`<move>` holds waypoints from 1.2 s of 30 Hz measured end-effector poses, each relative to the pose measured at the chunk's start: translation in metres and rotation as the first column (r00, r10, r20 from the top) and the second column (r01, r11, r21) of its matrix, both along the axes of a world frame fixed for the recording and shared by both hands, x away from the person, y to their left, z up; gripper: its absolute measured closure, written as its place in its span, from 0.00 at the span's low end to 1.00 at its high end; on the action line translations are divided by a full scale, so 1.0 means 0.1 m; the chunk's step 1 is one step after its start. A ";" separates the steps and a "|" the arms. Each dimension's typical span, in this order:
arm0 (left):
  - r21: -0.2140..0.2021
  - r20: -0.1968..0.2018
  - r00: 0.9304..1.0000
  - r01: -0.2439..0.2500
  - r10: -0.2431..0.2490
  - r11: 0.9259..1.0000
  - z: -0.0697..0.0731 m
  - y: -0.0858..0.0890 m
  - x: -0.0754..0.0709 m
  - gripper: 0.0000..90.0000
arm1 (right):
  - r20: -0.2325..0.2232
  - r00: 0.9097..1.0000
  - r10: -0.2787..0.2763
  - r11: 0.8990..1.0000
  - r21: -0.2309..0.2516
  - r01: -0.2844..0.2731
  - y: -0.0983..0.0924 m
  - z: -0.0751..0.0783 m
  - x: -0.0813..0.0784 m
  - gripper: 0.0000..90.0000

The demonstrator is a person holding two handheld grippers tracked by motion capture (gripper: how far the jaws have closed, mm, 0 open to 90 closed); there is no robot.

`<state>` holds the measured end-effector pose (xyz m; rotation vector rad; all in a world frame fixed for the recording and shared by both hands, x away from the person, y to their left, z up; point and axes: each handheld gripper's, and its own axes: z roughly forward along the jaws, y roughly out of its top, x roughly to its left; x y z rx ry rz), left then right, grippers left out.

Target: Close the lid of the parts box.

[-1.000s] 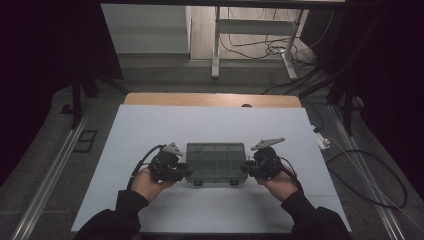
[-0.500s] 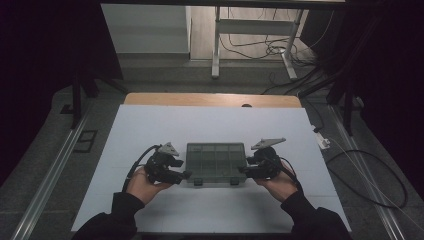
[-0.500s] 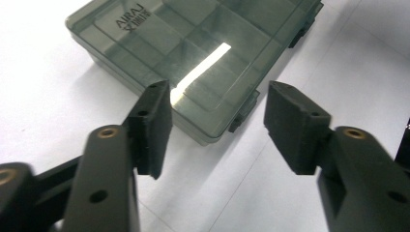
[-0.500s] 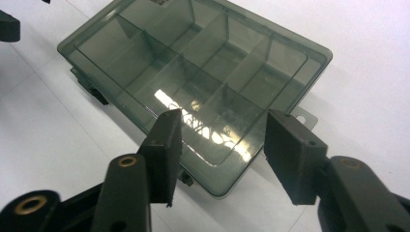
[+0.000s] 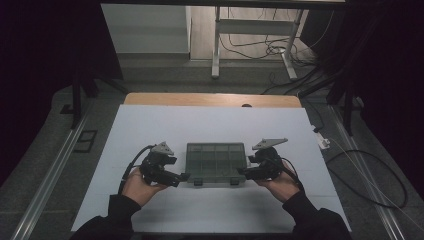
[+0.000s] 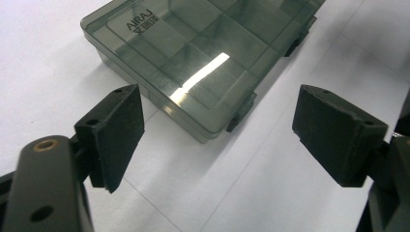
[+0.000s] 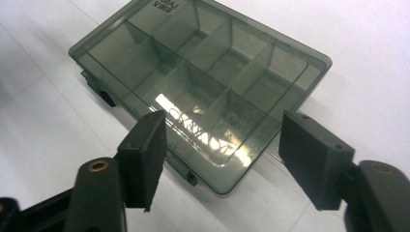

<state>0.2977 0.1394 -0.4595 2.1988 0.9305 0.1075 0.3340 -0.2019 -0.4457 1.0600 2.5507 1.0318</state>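
High view. A translucent grey compartment box (image 5: 216,163) lies flat, lid closed, on the white bench (image 5: 210,125), nearer the bench's front edge than its rear edge and roughly centred between the side edges. The left tongs (image 5: 183,176) sit just beside the box's front-left corner; the right tongs (image 5: 242,173) sit just beside its front-right corner. Each is held in a hand entering from the front edge.

Left gripper view. The compartment box (image 6: 203,53) lies ahead of the left tongs (image 6: 217,130), its near corner just beyond the gap. The jaws stand apart and have just been opening; nothing is between them but bare bench. Two dark latches (image 6: 241,113) show along the box's long front side.

Right gripper view. The right tongs (image 7: 222,159) also stand apart and have just been opening. The near corner of the compartment box (image 7: 203,82) reaches toward the gap, but the pads press on nothing. Internal dividers show through the lid; the compartments look empty.

Handling. The box is judged light, rigid and smooth-walled, hence slippery under the pads. Take hold across the short end walls or at a corner, clamping lid and base together. Avoid the latches: pressure there may spring the lid.
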 end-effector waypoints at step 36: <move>-0.051 0.093 0.993 -0.072 0.076 0.996 0.08 0.40 -0.29 0.00 | -0.031 0.998 0.050 0.998 0.045 -0.048 -0.13 0.07 -0.16 0.06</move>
